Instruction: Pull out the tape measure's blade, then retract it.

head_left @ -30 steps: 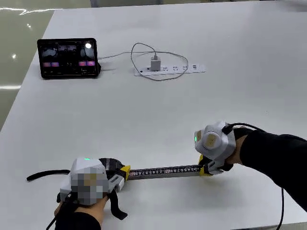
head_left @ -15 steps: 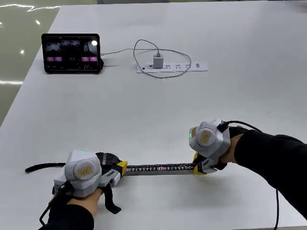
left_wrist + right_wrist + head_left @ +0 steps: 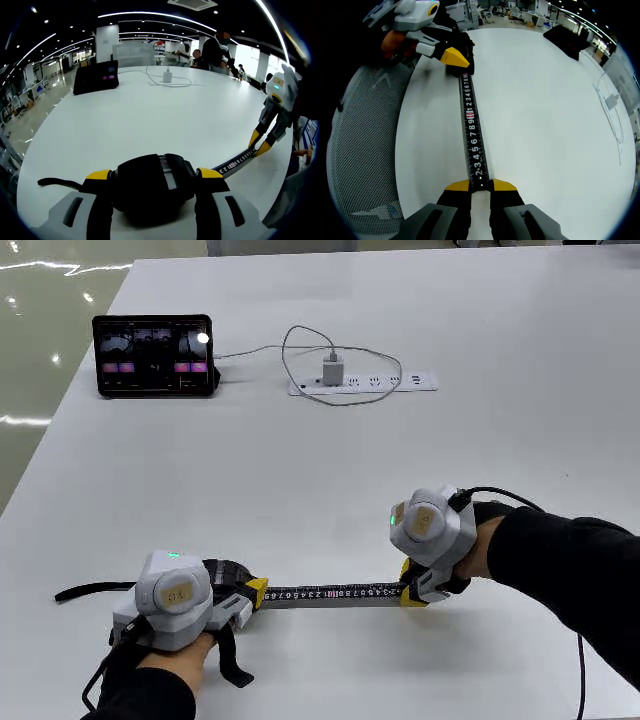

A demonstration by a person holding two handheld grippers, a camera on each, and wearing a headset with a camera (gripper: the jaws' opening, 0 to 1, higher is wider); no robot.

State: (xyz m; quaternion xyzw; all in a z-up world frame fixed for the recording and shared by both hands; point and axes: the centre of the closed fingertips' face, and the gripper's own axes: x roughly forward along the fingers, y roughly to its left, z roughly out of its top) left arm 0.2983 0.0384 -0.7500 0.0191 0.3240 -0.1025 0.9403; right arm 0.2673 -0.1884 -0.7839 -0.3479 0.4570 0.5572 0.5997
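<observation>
Right gripper point(image 3: 480, 186) was clenched on the tip of the blade point(image 3: 471, 125); left gripper point(image 3: 155, 174) clamped the tape measure case point(image 3: 149, 192). Blade lay flat on the white table point(image 3: 330, 470), its long axis running straight from one gripper to the other. Retraction likely meant bringing the right gripper toward the left.

Near left, the white, yellow-tipped left gripper point(image 3: 248, 598) lies low, jaws clamped round the black tape measure case point(image 3: 150, 187); the black-sleeved right arm point(image 3: 570, 560) angles its matching right gripper point(image 3: 408, 590) down, pinching the numbered blade point(image 3: 471, 130).

One tape measure point(image 3: 320, 592), one tablet point(image 3: 155, 353) and one power strip point(image 3: 392, 383) are resting here. One charger point(image 3: 332, 370) is sitting plugged in.
</observation>
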